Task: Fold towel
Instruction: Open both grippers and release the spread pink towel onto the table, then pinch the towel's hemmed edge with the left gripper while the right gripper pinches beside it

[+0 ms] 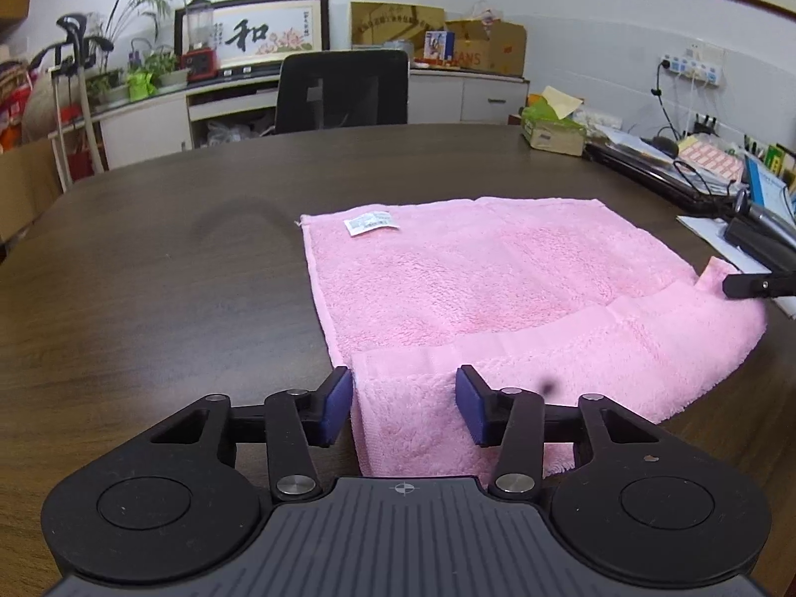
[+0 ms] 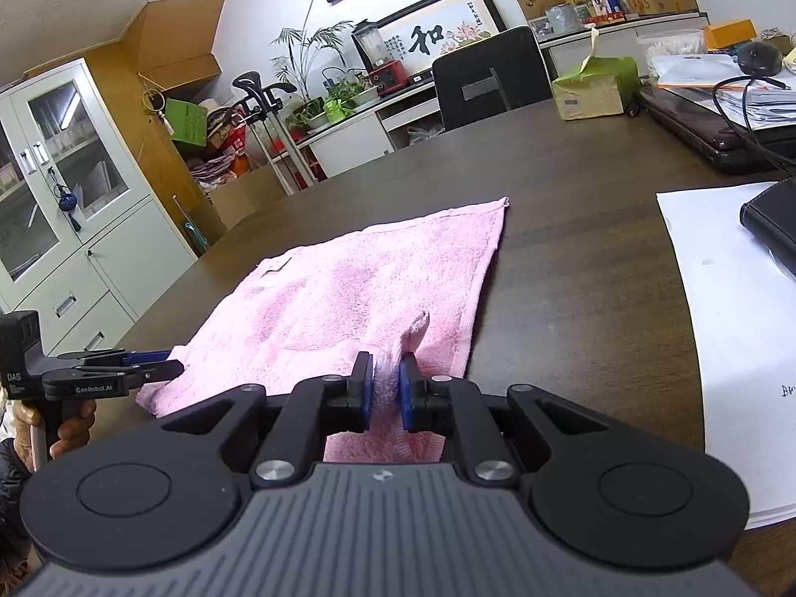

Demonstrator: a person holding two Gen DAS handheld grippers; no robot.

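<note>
A pink towel (image 1: 472, 273) lies spread on the dark worktop (image 1: 149, 273), its near edge folded back over itself. The left hand-held gripper (image 1: 404, 405) straddles the towel's near left corner, pads apart — not pressing the cloth. The right hand-held gripper (image 2: 385, 390) is clamped on the towel's near right corner, a pinch of pink bunched between its blue pads (image 2: 365, 388).

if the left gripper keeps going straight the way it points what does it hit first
Most likely the pink towel: its folded-over near edge already lies between the left gripper's open fingers, with more towel on the table straight beyond. Exact depth is unclear.
</note>
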